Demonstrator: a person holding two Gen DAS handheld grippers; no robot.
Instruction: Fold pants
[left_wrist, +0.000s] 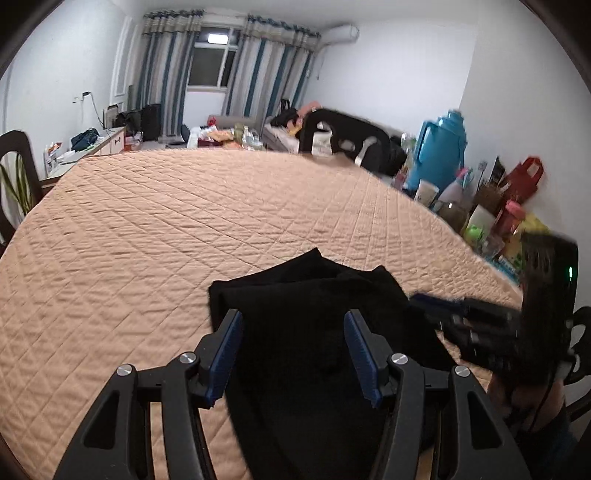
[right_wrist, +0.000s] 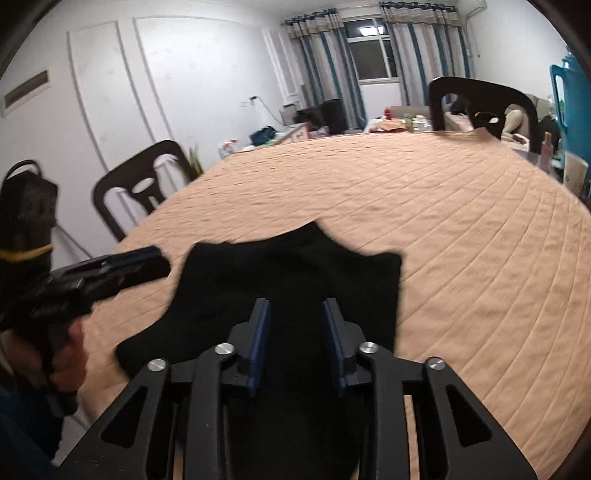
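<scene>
Left tool (left_wrist: 293, 354) open above the black pants (left_wrist: 306, 295); right tool (right_wrist: 295, 343) likewise open above them. Pants lie bunched at the near edge of the quilted peach worktop (left_wrist: 184, 221). Bottles and a blue thermos (left_wrist: 439, 147) crowd its right edge; a dark chair (right_wrist: 142, 184) stands left. Far quilt unobstructed.

The pants (left_wrist: 317, 295) are matt black cloth, soft and without sheen. Beneath them the table cover (left_wrist: 184, 221) is peach quilted fabric, stitched in a diamond grid and lightly puckered. The left gripper (left_wrist: 293, 354) has a matt black plastic frame, ribbed blue pads (left_wrist: 223, 354) that look rubbery, and shiny round metal pivots. The right gripper (right_wrist: 297, 347) is built the same way. At the far right stands a glossy blue plastic thermos (left_wrist: 439, 147). The chair (right_wrist: 144, 184) on the left looks like smooth dark plastic.
</scene>
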